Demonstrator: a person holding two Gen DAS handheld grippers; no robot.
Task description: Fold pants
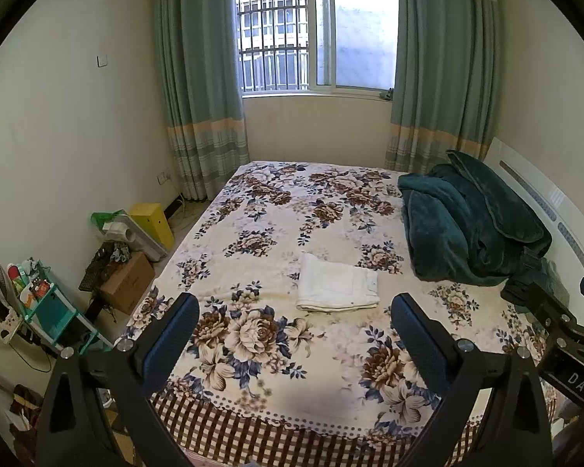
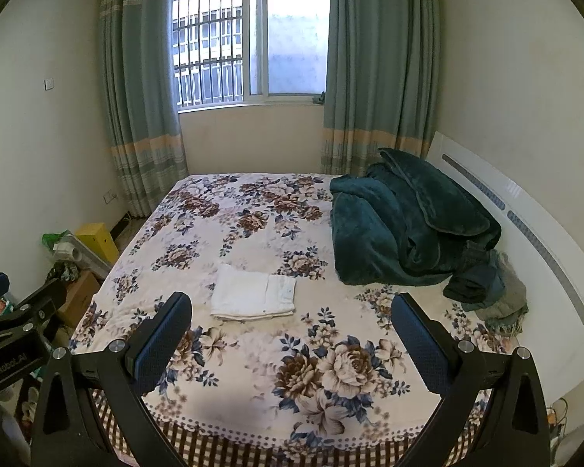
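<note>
- my left gripper (image 1: 296,319) is spread wide, holding nothing.
- my right gripper (image 2: 292,319) is spread wide too, empty.
- the white pants (image 1: 338,288) lie folded in a neat rectangle mid-bed on the floral bedspread (image 1: 276,385), apart from the green blanket (image 1: 471,225).

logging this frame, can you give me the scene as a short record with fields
pants: white pants, folded into a flat rectangle on the bed
surface: floral bedspread
left gripper: open, fingers apart, holding nothing, short of the pants
right gripper: open, holding nothing
nearby: dark green blanket heaped by the white headboard
other clothes: dark bundle beside the blanket
</note>
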